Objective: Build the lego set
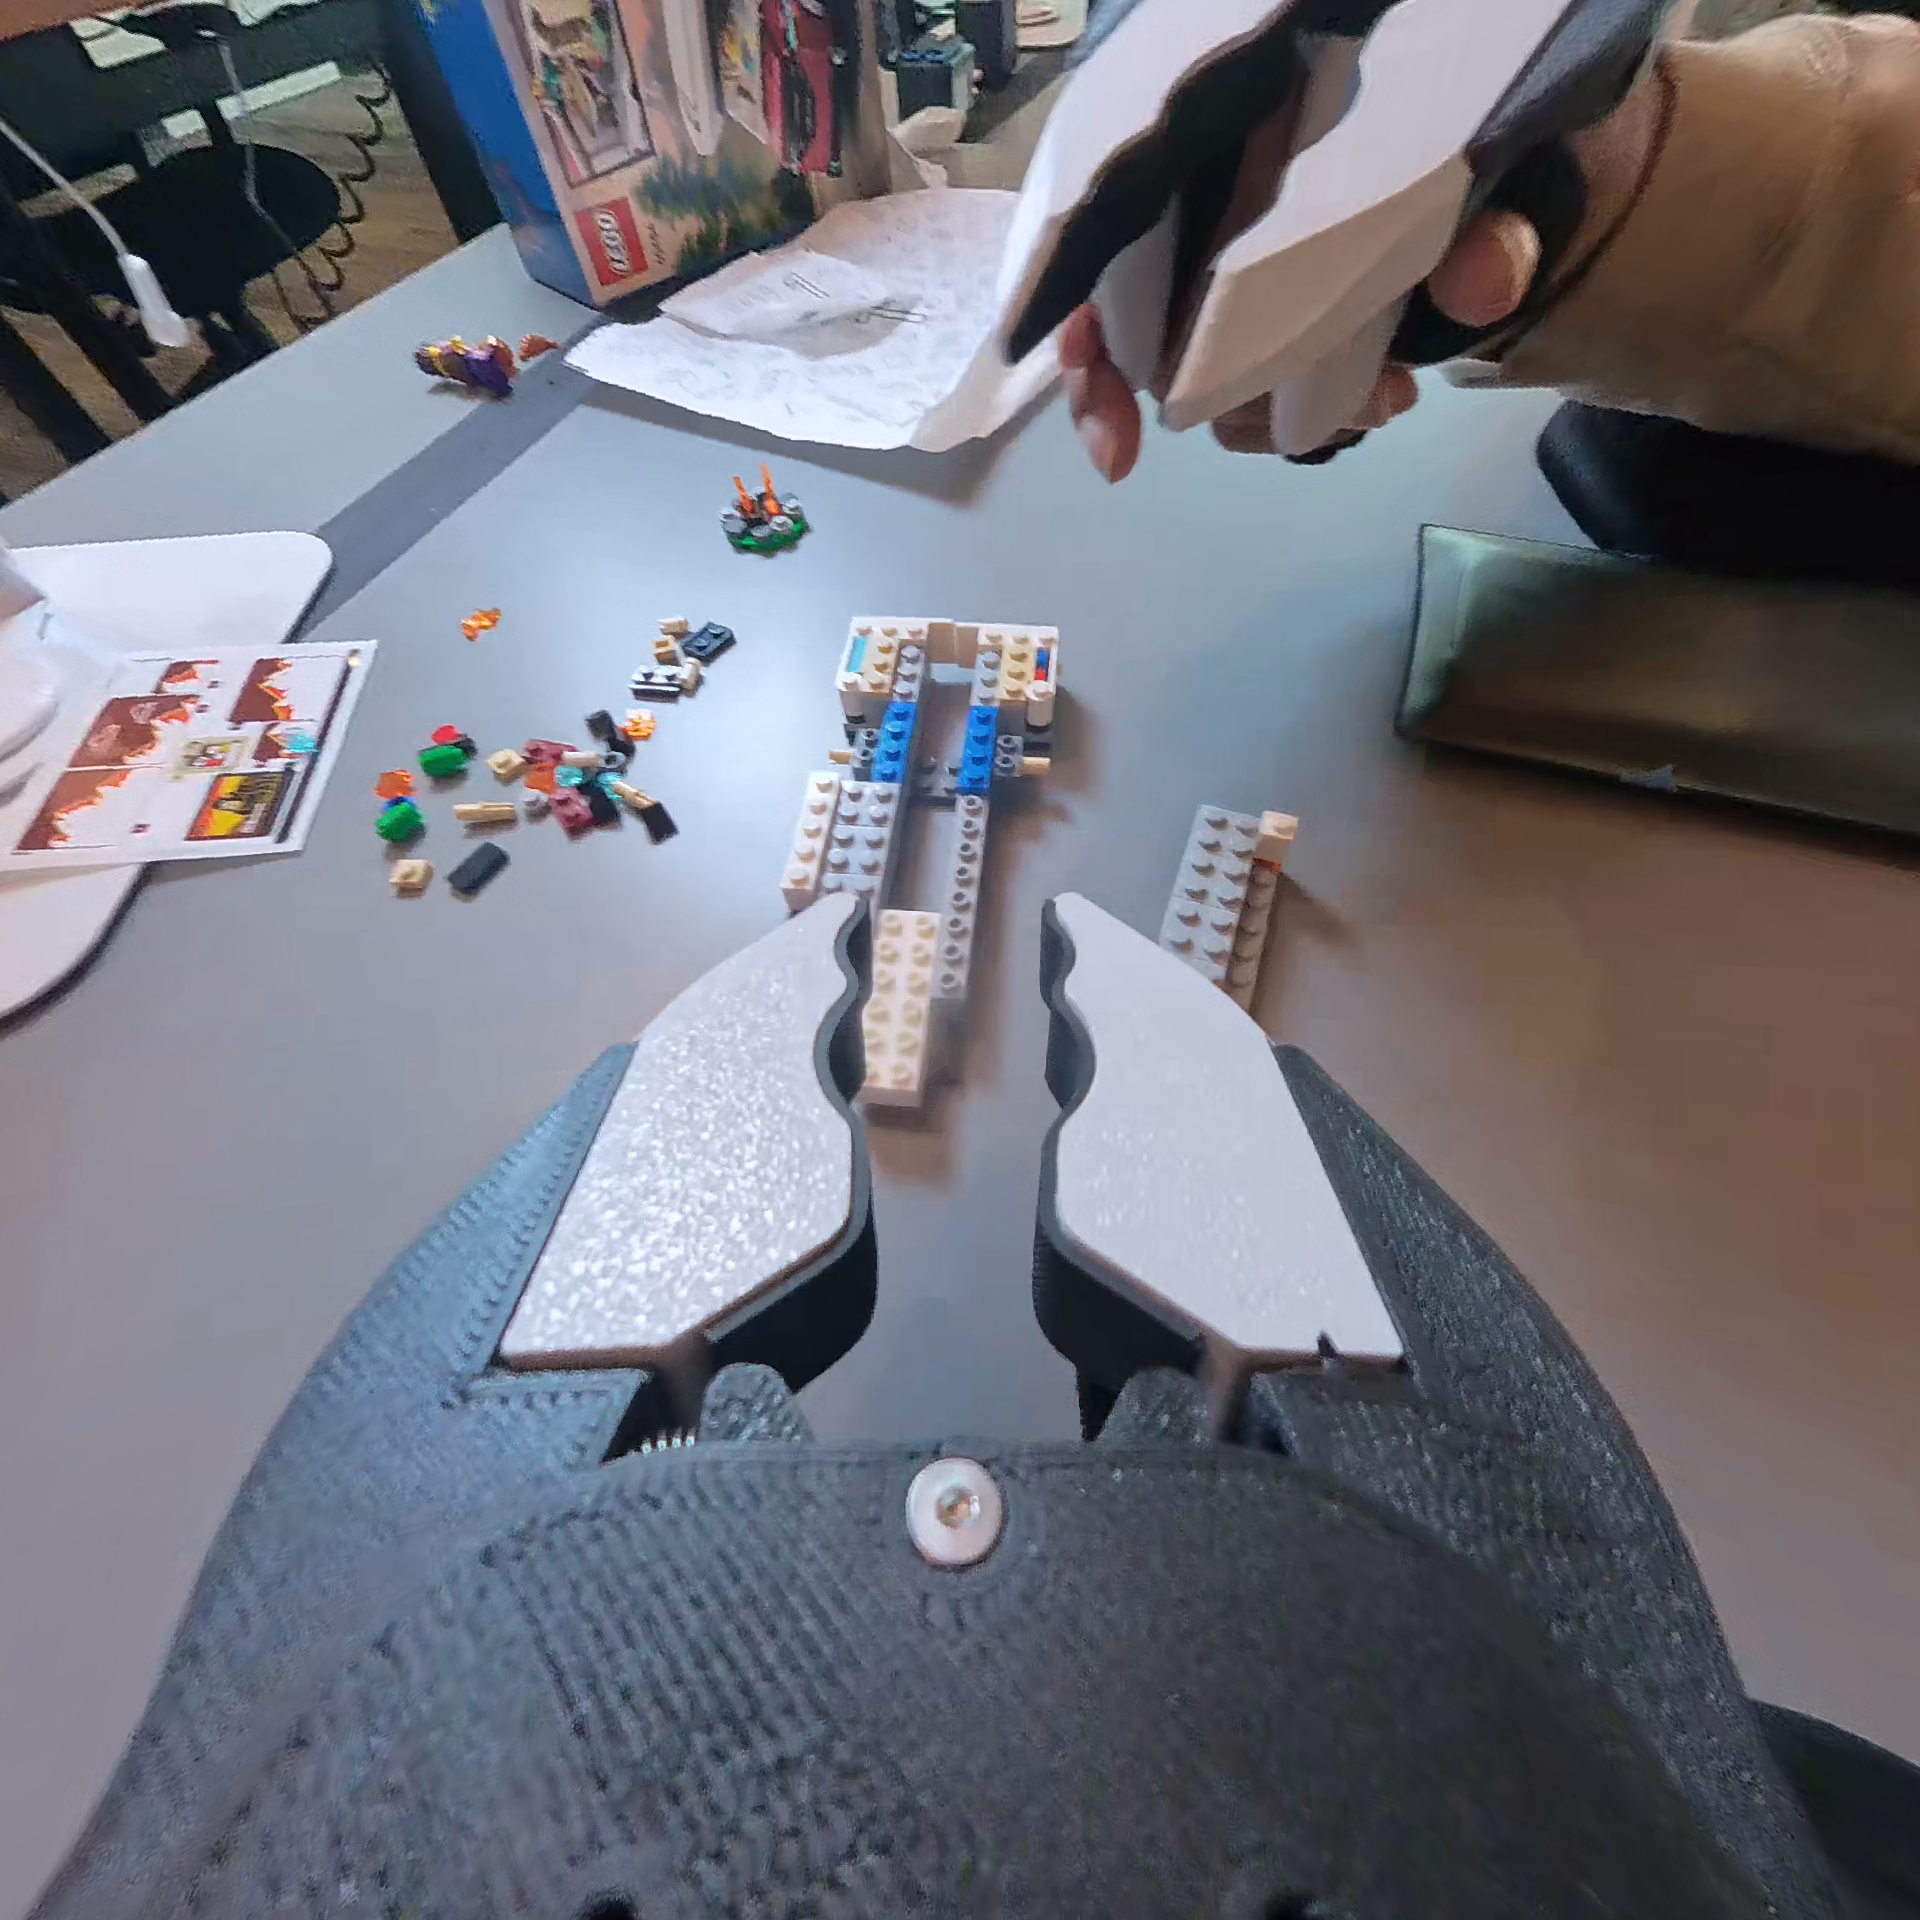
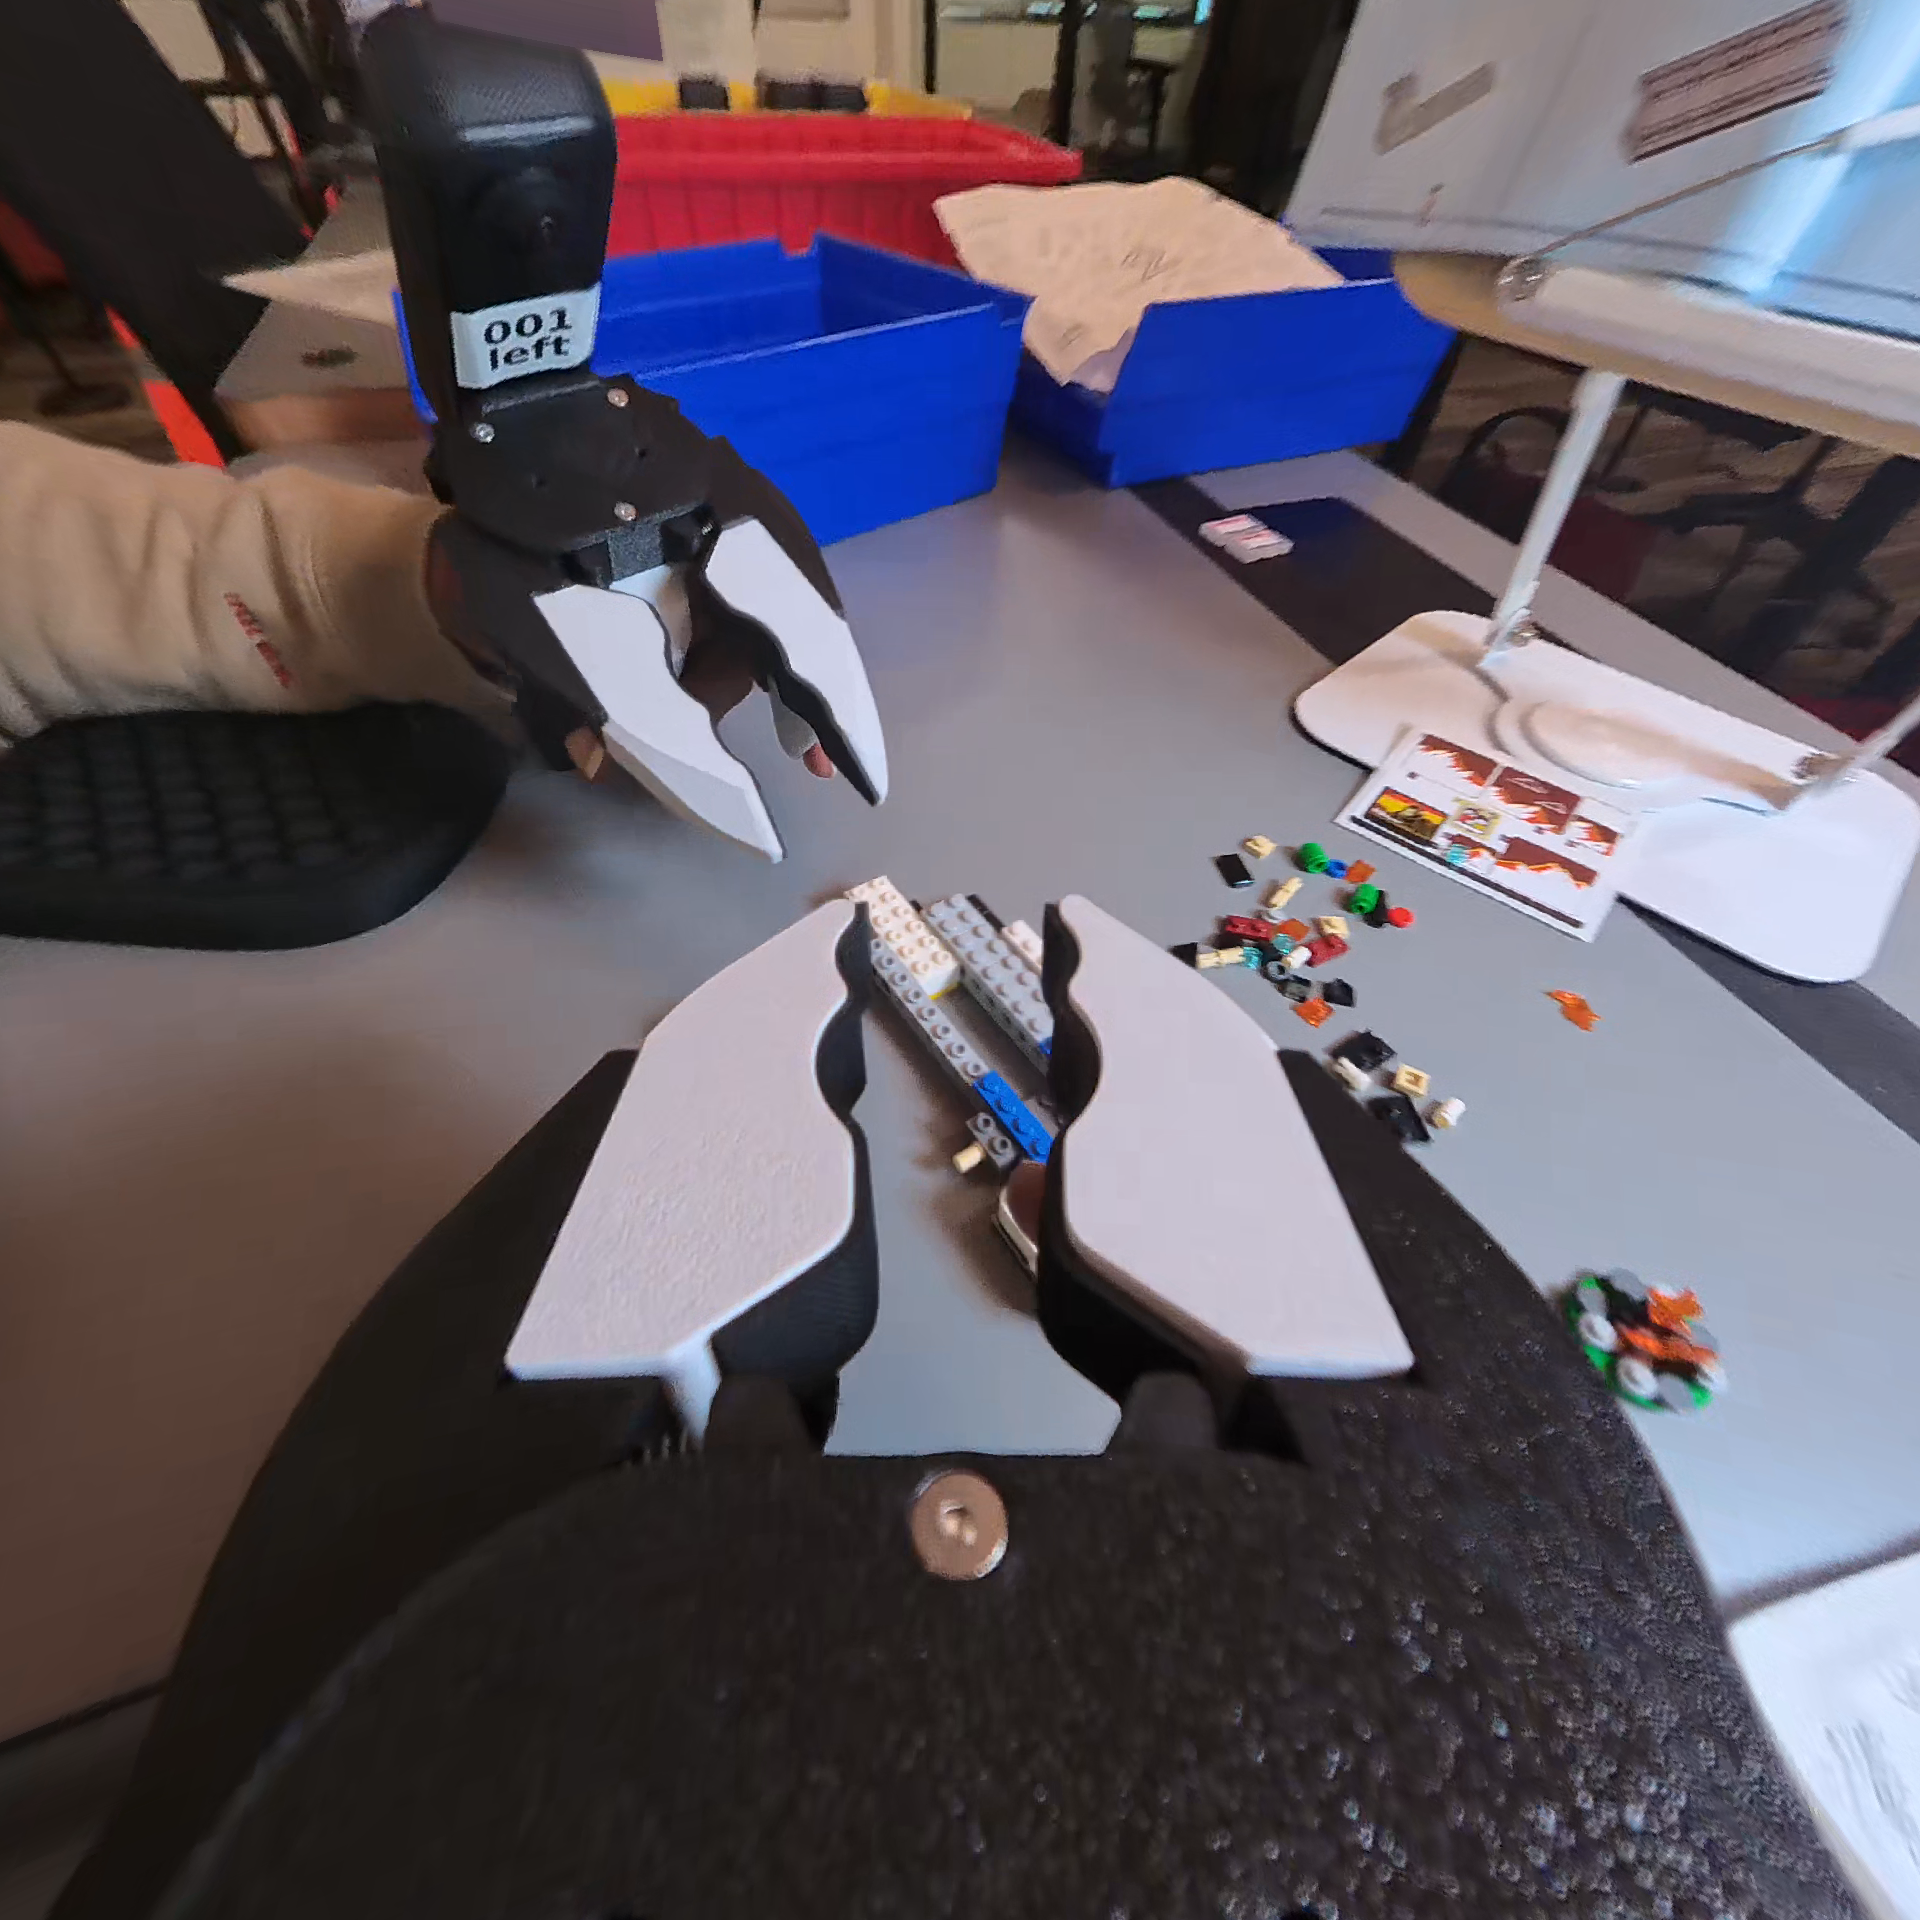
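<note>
— Grey tabletop (image 1: 1351,1195) under both of us. Where is the build?

— Right ahead of me. I am the left gripper (image 1: 954,914), and the long lego frame (image 1: 914,810) lies flat on the table, running away from my tips: tan and grey plates near me, two blue bricks in the middle, a pale block at the far end. Its near tan plate sits between my fingers, closer to the left one.

— Are you holding it?

— No. My jaws stand well apart, with nothing pinched. I cannot tell whether my left finger touches the plate.

— And me?

— You, the right gripper (image 1: 1091,384), hang above the far end of the table, a hand (image 1: 1475,281) around your handle. In your own view your gripper (image 2: 951,914) hovers over the same frame (image 2: 966,997), jaws parted and empty, and mine (image 2: 821,821) shows near the frame's end.

— What else lies near?

— A separate grey and tan strip (image 1: 1226,894) lies just right of my right finger. Loose small pieces (image 1: 551,779) are scattered to the left of the frame, near a sticker sheet (image 1: 177,748) that rests partly on a white stand base (image 1: 177,582). A small round green build with orange flames (image 1: 764,514) sits farther off, and behind it are crumpled paper bags (image 1: 831,322) and the set's box (image 1: 665,135).
</note>
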The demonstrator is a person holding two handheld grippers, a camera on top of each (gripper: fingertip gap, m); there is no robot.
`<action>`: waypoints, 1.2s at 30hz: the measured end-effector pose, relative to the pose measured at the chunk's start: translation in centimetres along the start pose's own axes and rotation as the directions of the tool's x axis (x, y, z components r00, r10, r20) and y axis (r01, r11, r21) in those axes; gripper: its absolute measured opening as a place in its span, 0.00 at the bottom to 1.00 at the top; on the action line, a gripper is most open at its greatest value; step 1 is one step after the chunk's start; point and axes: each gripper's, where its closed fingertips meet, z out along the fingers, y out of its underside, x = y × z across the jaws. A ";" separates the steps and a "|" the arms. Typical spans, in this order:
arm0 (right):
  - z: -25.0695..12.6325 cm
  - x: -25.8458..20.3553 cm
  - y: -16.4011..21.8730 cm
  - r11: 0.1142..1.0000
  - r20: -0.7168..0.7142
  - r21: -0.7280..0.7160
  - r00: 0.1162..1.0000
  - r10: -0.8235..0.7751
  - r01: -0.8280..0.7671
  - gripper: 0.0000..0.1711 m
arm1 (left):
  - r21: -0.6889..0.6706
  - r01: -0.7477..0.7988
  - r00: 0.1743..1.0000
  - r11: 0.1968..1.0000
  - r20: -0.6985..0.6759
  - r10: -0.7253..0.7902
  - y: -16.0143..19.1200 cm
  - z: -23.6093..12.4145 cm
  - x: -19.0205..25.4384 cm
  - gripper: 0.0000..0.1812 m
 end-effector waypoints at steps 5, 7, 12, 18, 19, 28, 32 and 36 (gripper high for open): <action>-2.9 0.7 1.4 0.995 -0.069 0.056 0.994 0.088 -0.085 0.16 | -0.096 0.009 1.000 0.995 0.025 -0.007 -0.4 1.4 -4.3 0.18; -3.5 0.8 2.0 0.989 -0.070 0.072 0.988 0.134 -0.129 0.16 | -0.144 -0.023 1.000 0.989 0.010 0.025 -0.8 2.6 -6.5 0.16; -3.7 1.0 2.8 0.977 -0.046 0.079 0.978 0.203 -0.199 0.14 | -0.365 -0.176 0.984 0.914 -0.059 0.166 0.6 4.8 -12.1 0.10; -3.7 1.0 3.2 0.983 -0.039 0.057 0.984 0.177 -0.174 0.14 | -0.530 -0.281 0.958 0.800 -0.200 0.204 2.2 6.5 -13.7 0.10; -3.8 1.0 3.2 0.984 -0.039 0.056 0.984 0.172 -0.170 0.14 | -0.545 -0.287 0.956 0.788 -0.220 0.196 2.5 6.7 -13.7 0.10; -3.8 1.0 3.4 0.987 -0.033 0.043 0.987 0.159 -0.157 0.14 | -0.587 -0.318 0.939 0.744 -0.303 0.162 3.7 7.7 -13.5 0.05; -3.7 1.0 3.6 0.986 -0.033 0.036 0.986 0.161 -0.160 0.14 | -0.590 -0.311 0.942 0.745 -0.297 0.158 3.7 7.8 -13.3 0.04; -3.6 0.8 3.7 0.989 -0.034 0.029 0.989 0.146 -0.145 0.14 | -0.556 -0.275 0.954 0.785 -0.262 0.148 2.7 7.4 -12.1 0.04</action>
